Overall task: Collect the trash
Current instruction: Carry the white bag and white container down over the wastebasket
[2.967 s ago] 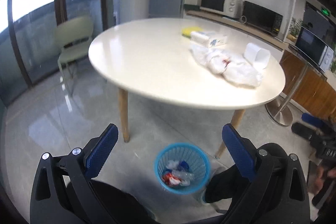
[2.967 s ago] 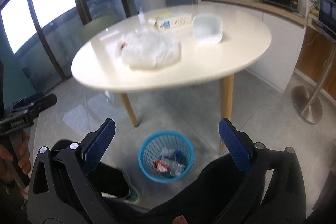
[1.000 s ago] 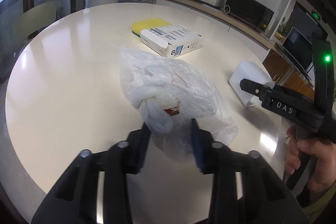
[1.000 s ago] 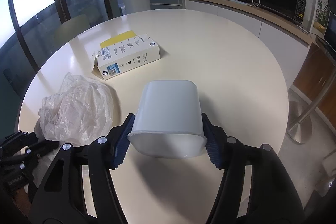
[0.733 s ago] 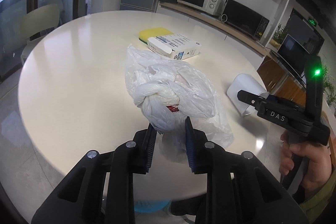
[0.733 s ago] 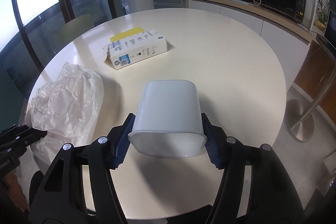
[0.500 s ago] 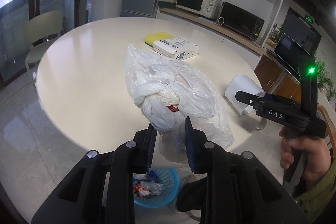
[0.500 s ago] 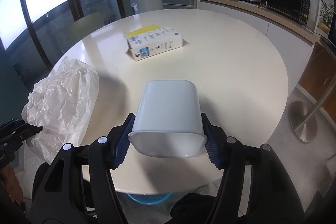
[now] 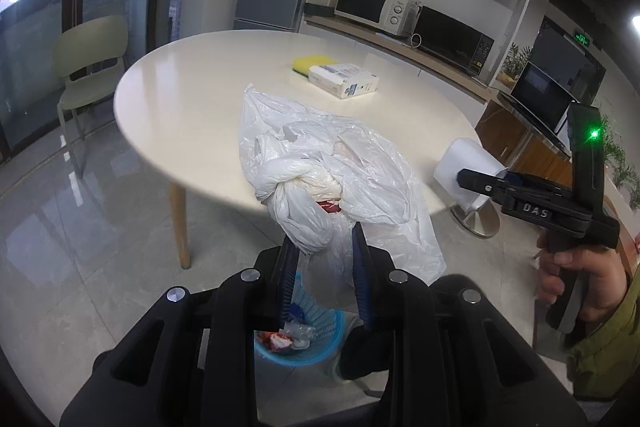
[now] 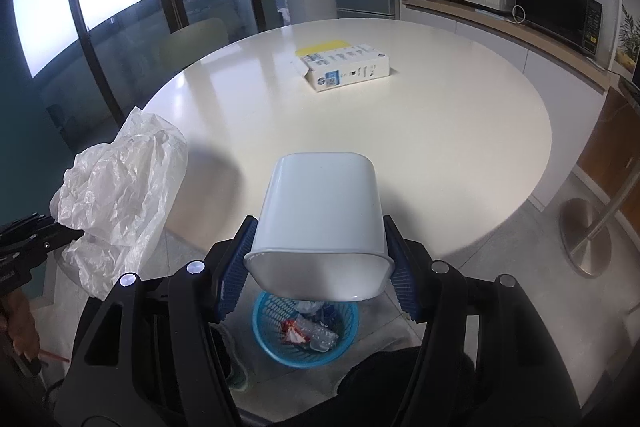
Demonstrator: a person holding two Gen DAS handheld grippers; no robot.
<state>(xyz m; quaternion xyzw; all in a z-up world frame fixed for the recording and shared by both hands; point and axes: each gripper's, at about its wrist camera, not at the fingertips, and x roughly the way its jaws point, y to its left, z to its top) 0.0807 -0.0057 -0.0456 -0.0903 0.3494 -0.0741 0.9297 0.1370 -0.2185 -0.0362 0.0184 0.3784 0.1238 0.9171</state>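
Pinching knotted plastic bag (image 9: 320,183) in left gripper (image 9: 324,267), clamping white tub (image 10: 320,223) in right gripper (image 10: 316,267), both hanging above blue basket (image 10: 306,333), lower centre.

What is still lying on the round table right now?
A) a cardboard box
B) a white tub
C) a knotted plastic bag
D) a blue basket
A: the cardboard box rests on the table, while the plastic bag and white tub are held in the grippers and the blue basket stands on the floor.
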